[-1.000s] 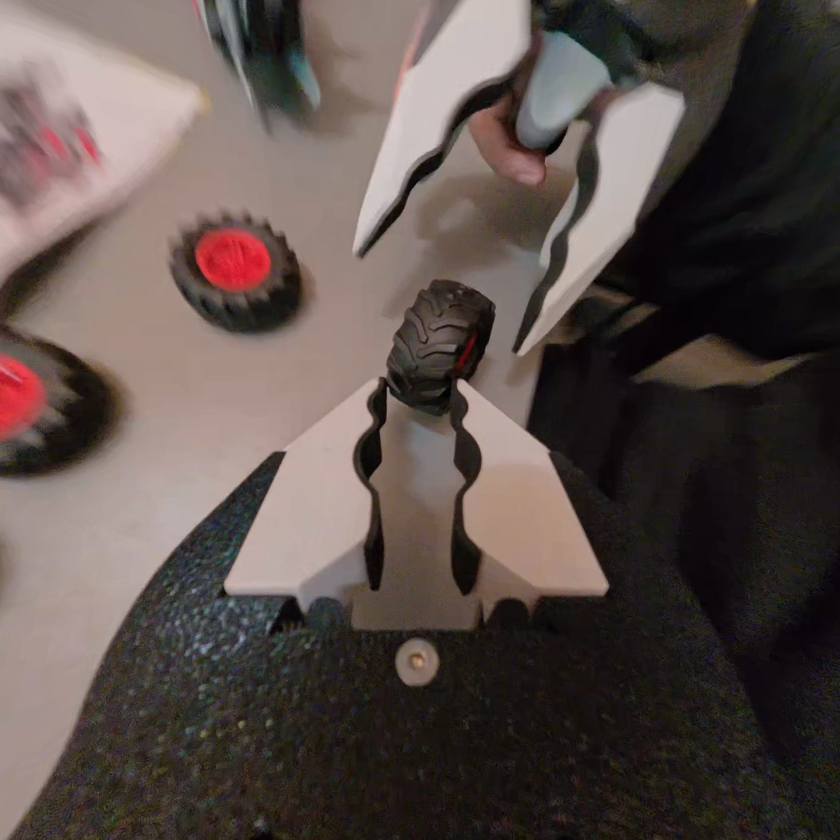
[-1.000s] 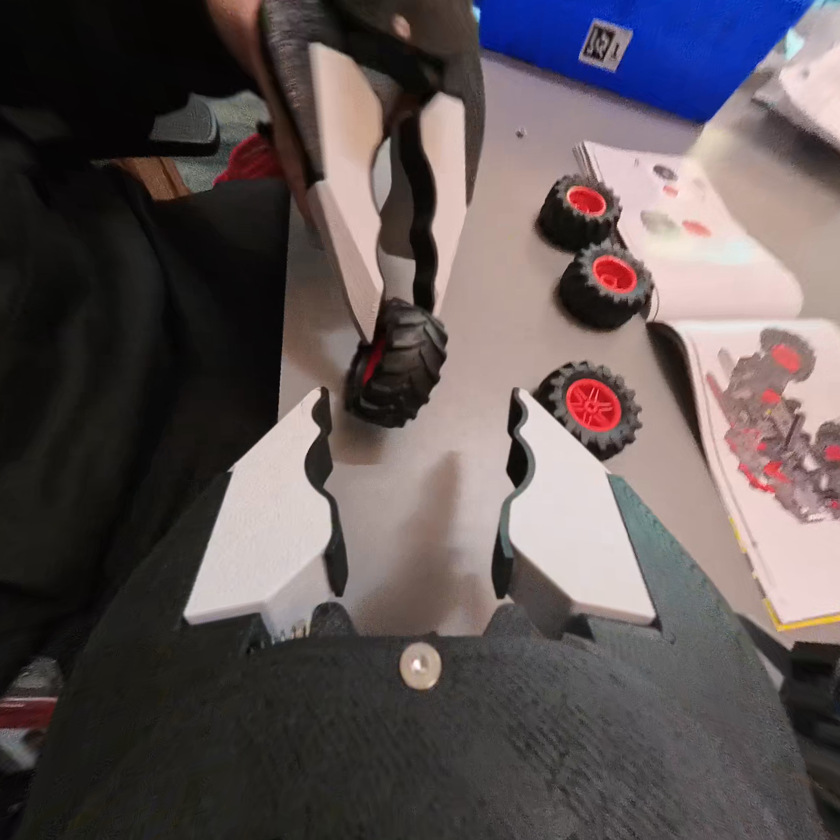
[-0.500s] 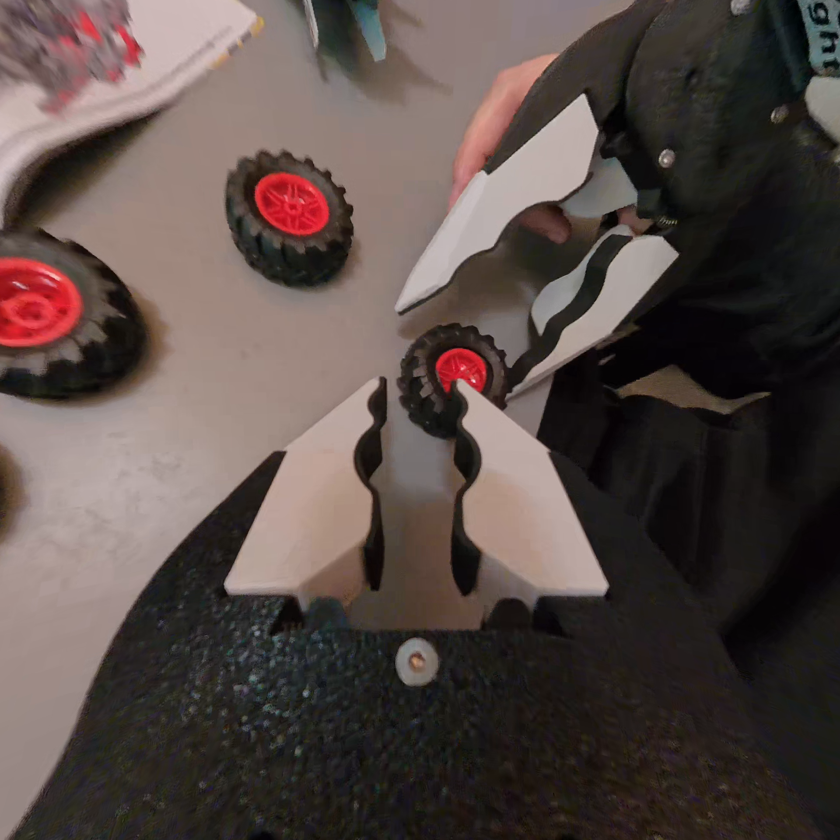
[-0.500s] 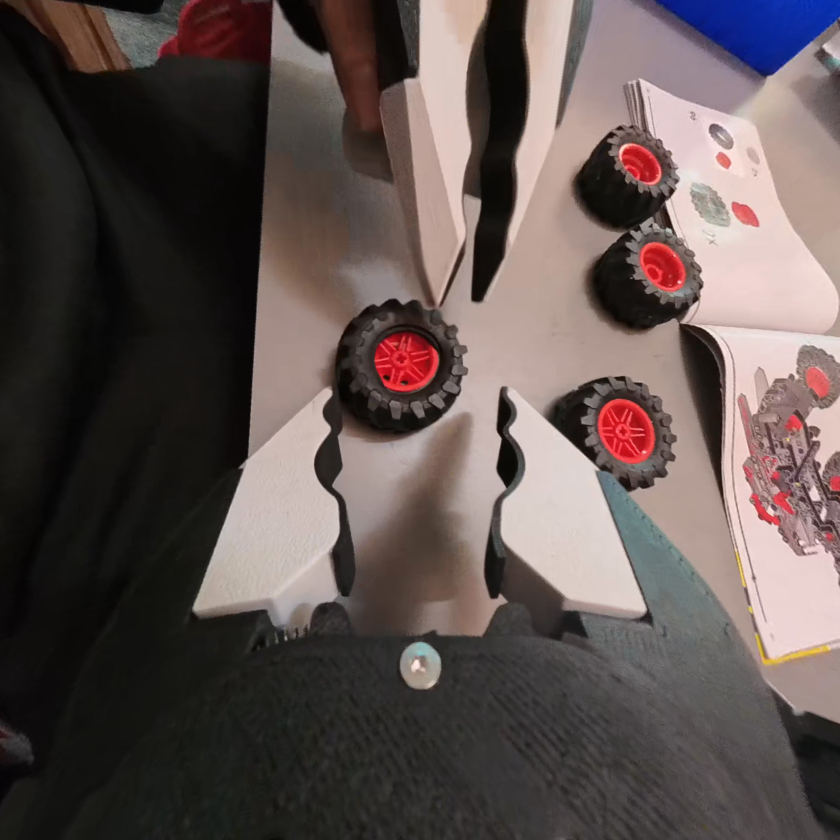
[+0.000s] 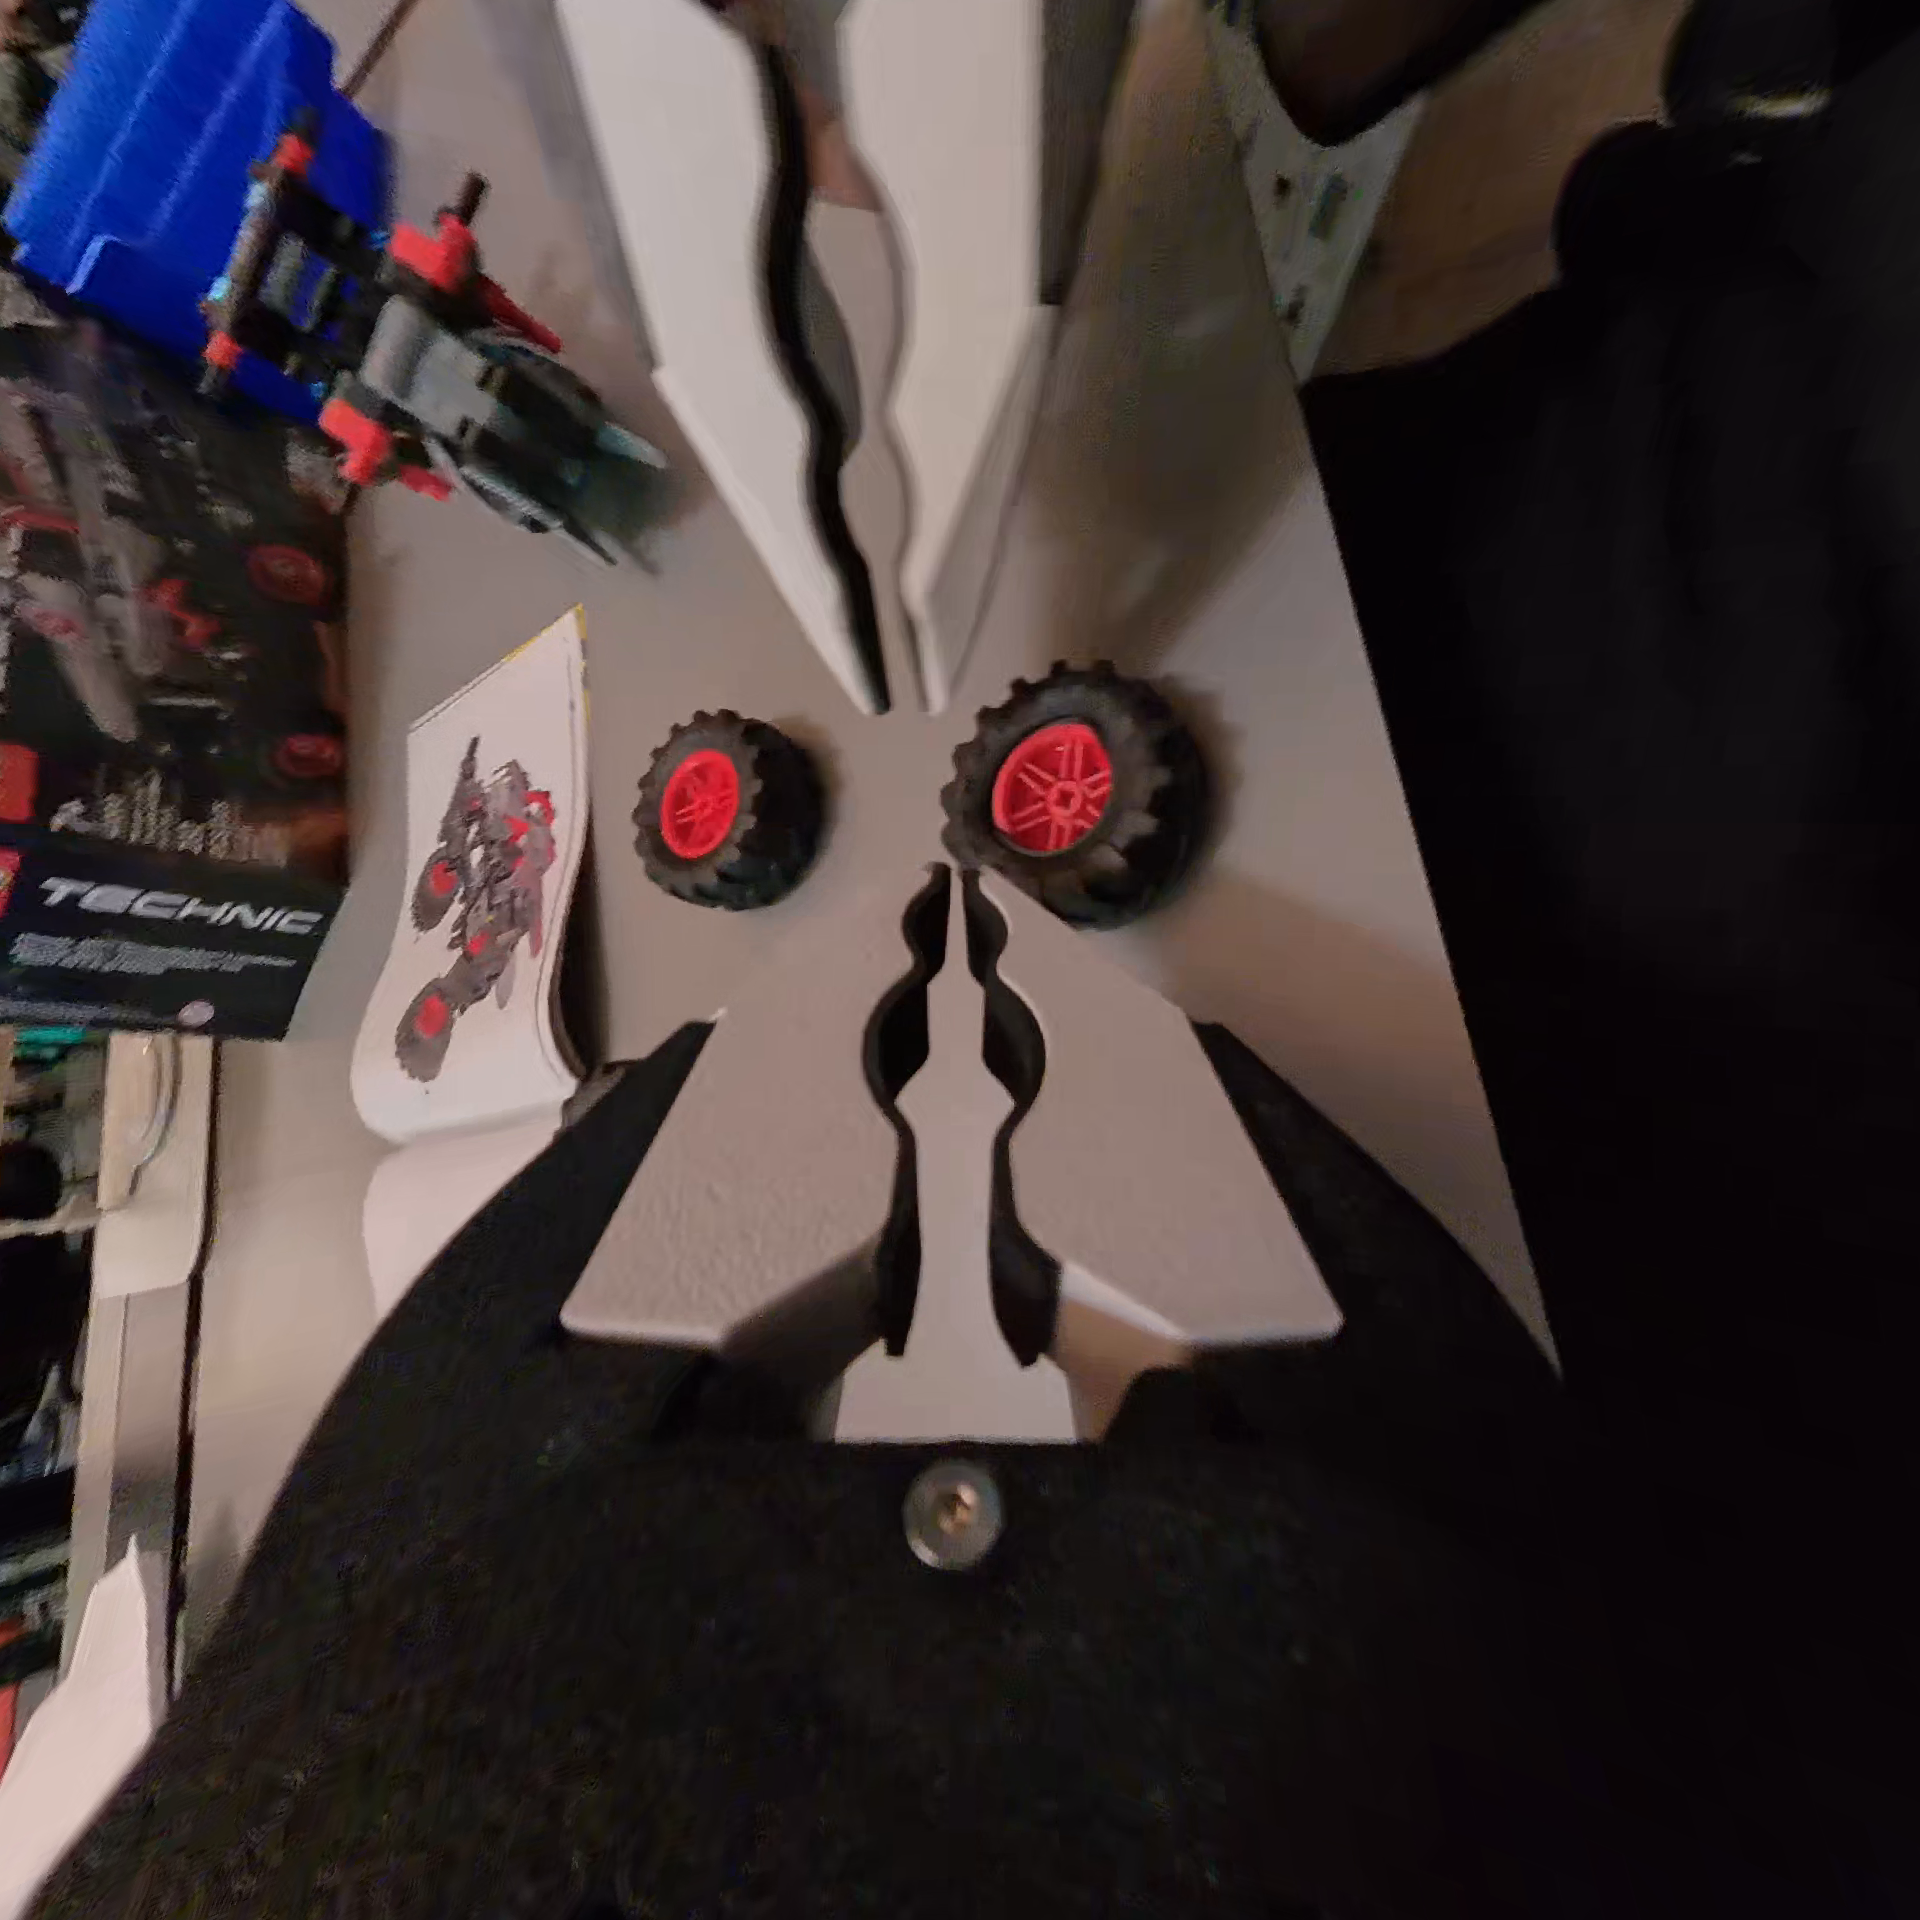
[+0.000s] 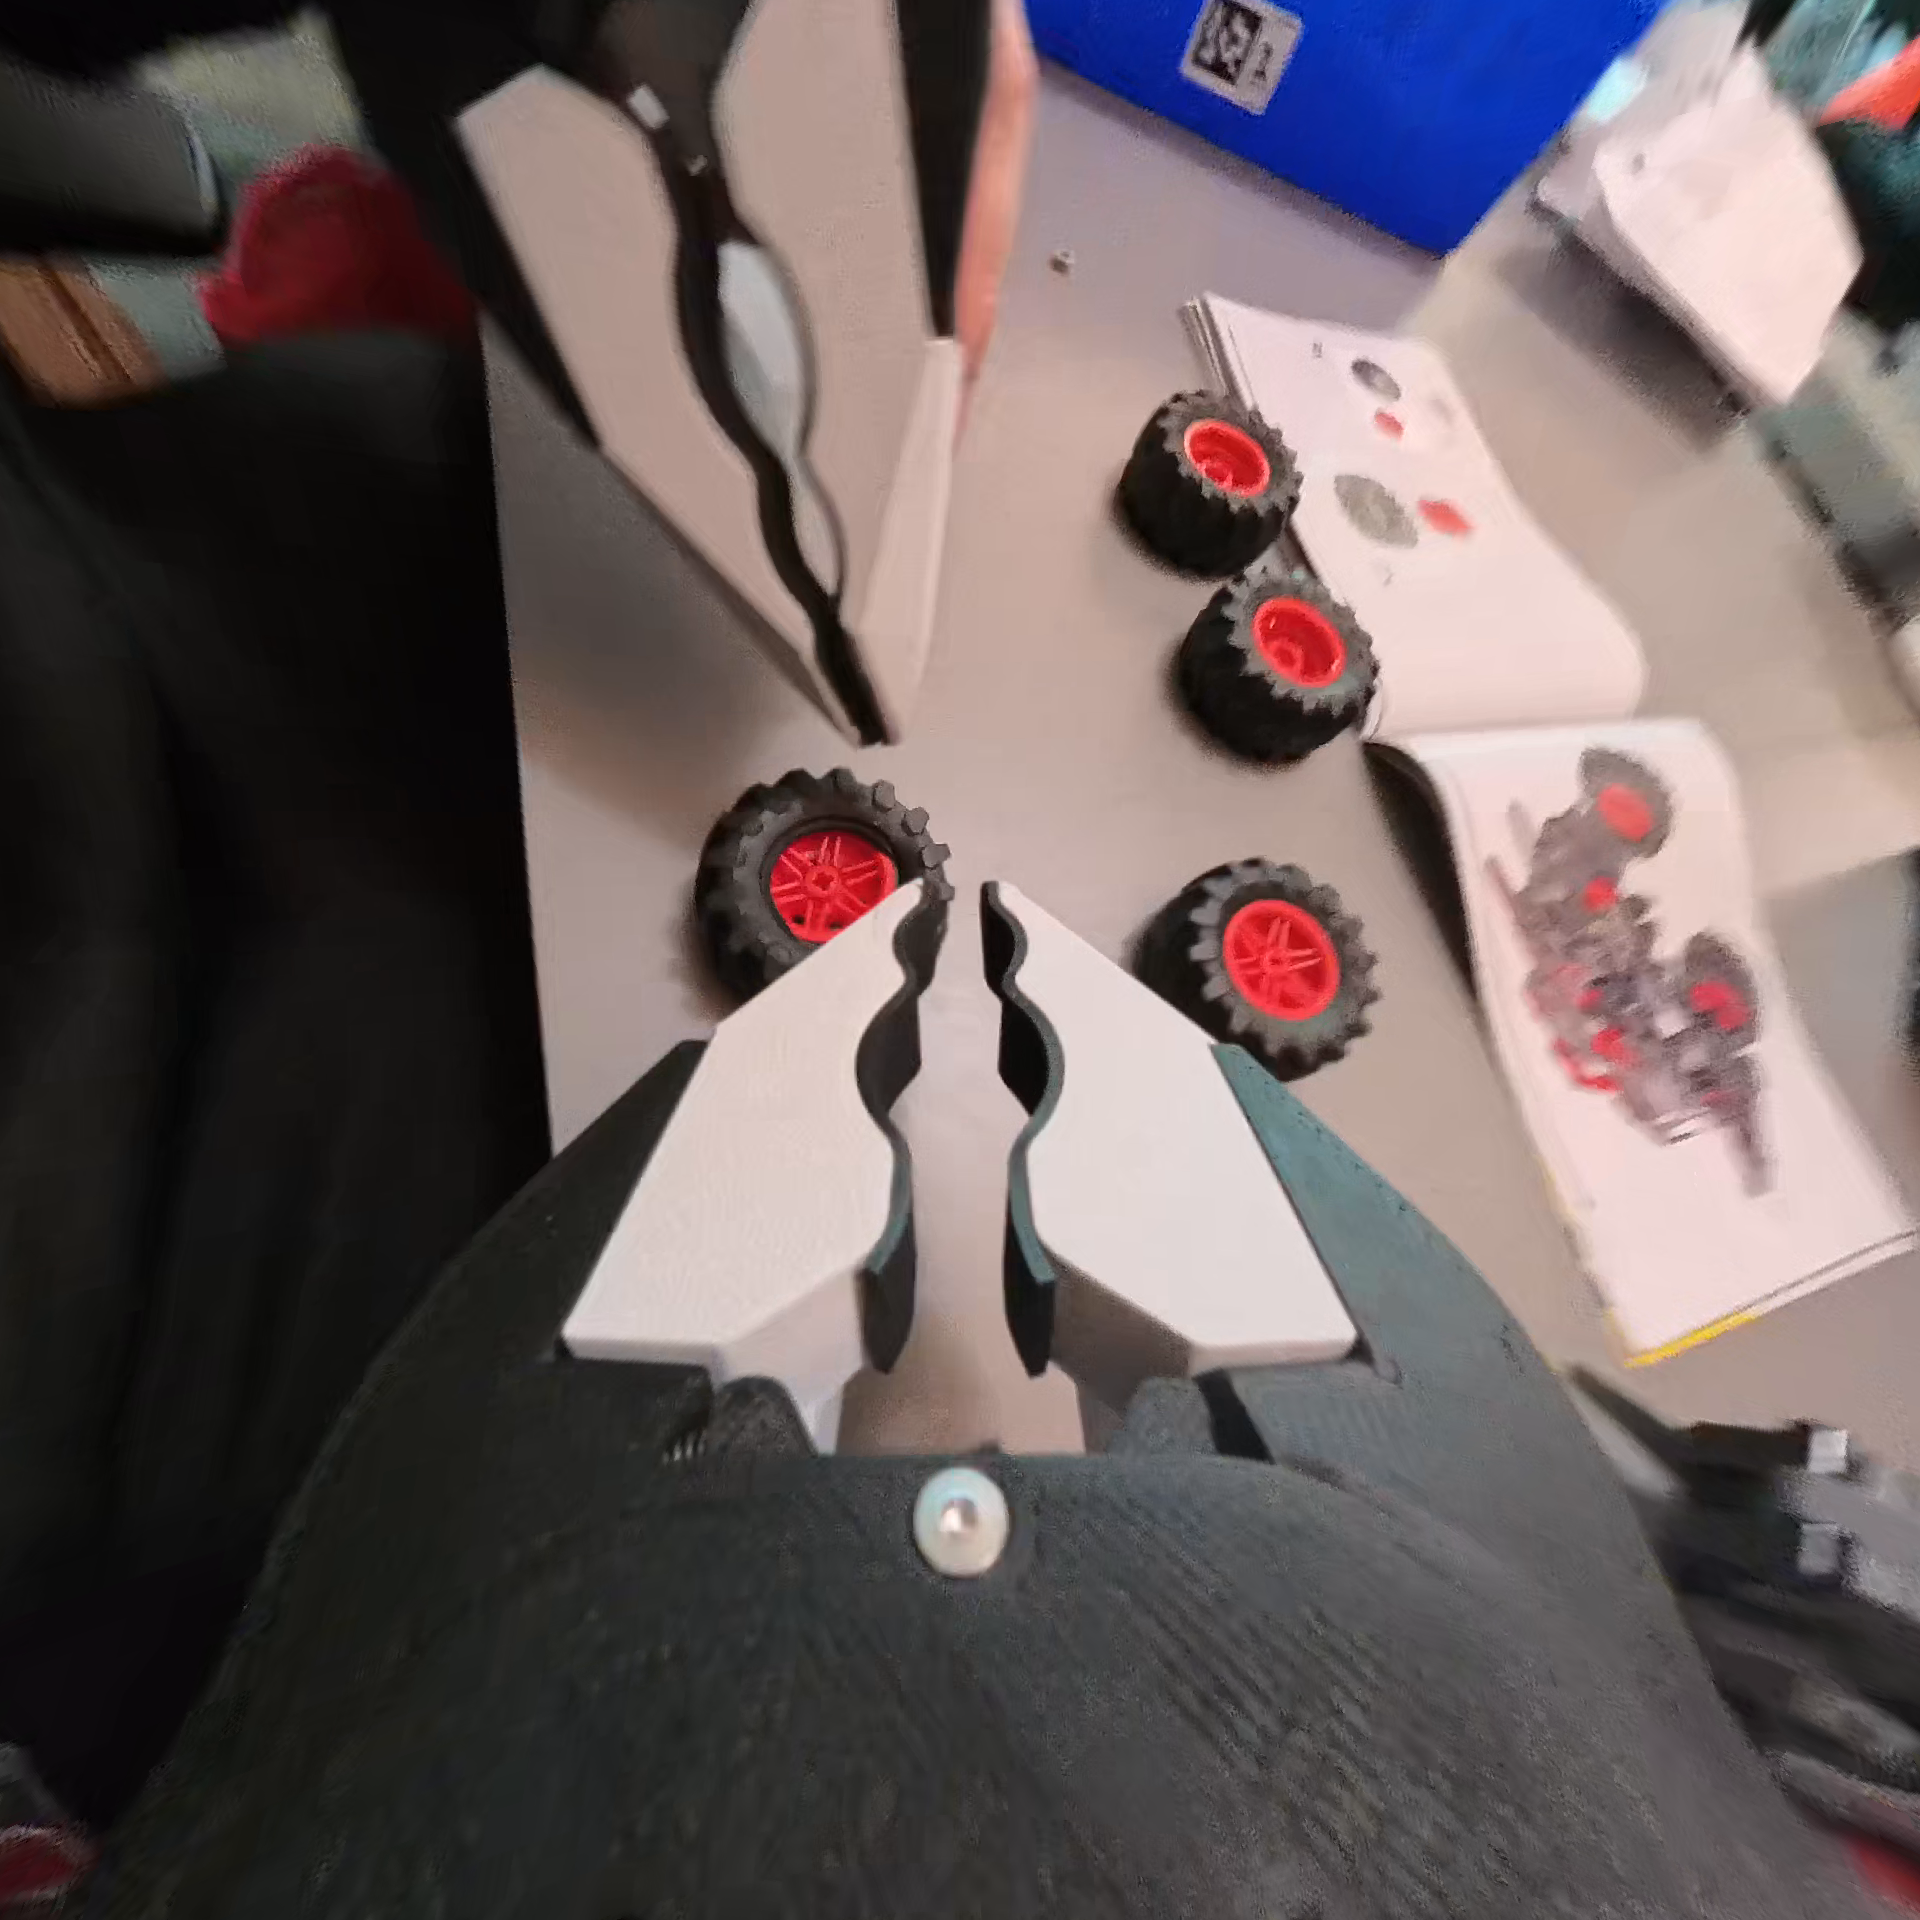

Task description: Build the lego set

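Note:
A black wheel with a red hub (image 5: 1075,800) lies flat on the grey table (image 5: 1309,966), just right of my left gripper (image 5: 951,878). The left gripper is shut and empty. The same wheel (image 6: 810,883) shows in the right wrist view, partly behind the left finger of my right gripper (image 6: 956,899), which is shut and empty. The two grippers point at each other with their tips a short way apart: the right one (image 5: 904,707) and the left one (image 6: 878,727) each show in the other's view. A second wheel (image 5: 727,810) lies to the left.
Three more wheels (image 6: 1262,961) (image 6: 1283,660) (image 6: 1210,478) lie beside the open instruction booklet (image 6: 1621,987). The part-built black and red chassis (image 5: 416,353) sits by a blue bin (image 5: 177,177) and the set's box (image 5: 156,727). The table edge and a person's dark clothing (image 6: 260,935) are close. Only a small space, under 4 cm, lies between the two pairs of fingers.
My left gripper let go of the wheel, which went from upright to flat on the table. The left gripper drew back and closed. My right gripper went from wide open to shut.

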Demonstrator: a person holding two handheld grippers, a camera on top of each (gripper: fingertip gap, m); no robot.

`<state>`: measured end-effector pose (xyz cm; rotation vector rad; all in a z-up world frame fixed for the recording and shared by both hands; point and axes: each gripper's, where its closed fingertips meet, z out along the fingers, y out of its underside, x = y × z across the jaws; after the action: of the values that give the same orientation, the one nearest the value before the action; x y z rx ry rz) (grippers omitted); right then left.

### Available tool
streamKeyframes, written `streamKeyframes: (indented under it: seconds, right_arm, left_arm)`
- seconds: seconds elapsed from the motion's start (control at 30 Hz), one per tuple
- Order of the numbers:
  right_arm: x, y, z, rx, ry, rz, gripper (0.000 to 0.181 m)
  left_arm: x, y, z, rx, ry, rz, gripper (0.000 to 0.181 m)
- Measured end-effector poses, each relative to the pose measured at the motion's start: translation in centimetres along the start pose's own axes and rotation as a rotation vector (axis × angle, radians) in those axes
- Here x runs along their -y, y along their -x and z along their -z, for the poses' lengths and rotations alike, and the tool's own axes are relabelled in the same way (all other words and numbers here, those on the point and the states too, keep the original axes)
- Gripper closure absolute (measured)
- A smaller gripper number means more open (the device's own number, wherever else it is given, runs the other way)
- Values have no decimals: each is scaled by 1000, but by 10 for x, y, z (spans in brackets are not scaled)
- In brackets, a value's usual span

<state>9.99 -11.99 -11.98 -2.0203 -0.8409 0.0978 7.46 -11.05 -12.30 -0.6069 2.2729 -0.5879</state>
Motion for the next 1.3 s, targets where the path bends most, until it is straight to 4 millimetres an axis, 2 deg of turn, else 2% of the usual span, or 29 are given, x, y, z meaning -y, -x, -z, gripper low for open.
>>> streamKeyframes:
  seconds: [0.03,0.1,0.3,0.4,0.43,0.47,0.53,0.67,0.73,0.8,0.87,1.03,1.23,1.3]
  right_arm:
    - [-3,0,-4,18,7,-97,172]
    - [-13,6,-10,75,54,-258,157]
    - [-20,16,-12,176,147,-582,156]
    - [-20,19,-11,201,180,-613,157]
    - [-21,18,-11,203,190,-626,158]
    - [-21,17,-12,205,196,-641,158]
    - [-22,18,-14,226,216,-671,159]
    - [-21,15,-18,223,248,-601,160]
    - [-18,8,-22,195,235,-501,161]
    - [-13,-6,-26,117,201,-420,167]
    - [-8,-7,-30,105,170,-377,166]
    - [-16,-3,-22,116,244,-340,160]
    - [-17,1,-23,166,303,-269,162]
    - [-17,2,-23,197,311,-274,162]
  left_arm:
    - [1,-3,-2,-15,-11,-18,181]
    - [1,-8,-6,-38,-15,-68,181]
    - [0,-11,-9,-33,-22,-175,177]
    - [-6,-14,-5,-89,-5,-192,177]
    - [-9,-17,-3,-132,3,-188,171]
    - [-11,-23,0,-187,6,-182,155]
    - [-15,-25,-1,-228,7,-194,151]
    - [-13,-18,-10,-149,-15,-326,161]
    - [-11,-16,-11,-125,-26,-341,164]
    - [-6,-20,-13,-107,-71,-337,164]
    - [-3,-27,-15,-92,-103,-324,162]
    - [-2,-26,-15,-136,-106,-217,166]
    - [0,-27,-22,-317,-52,57,168]
    - [1,-28,-21,-337,-40,44,169]
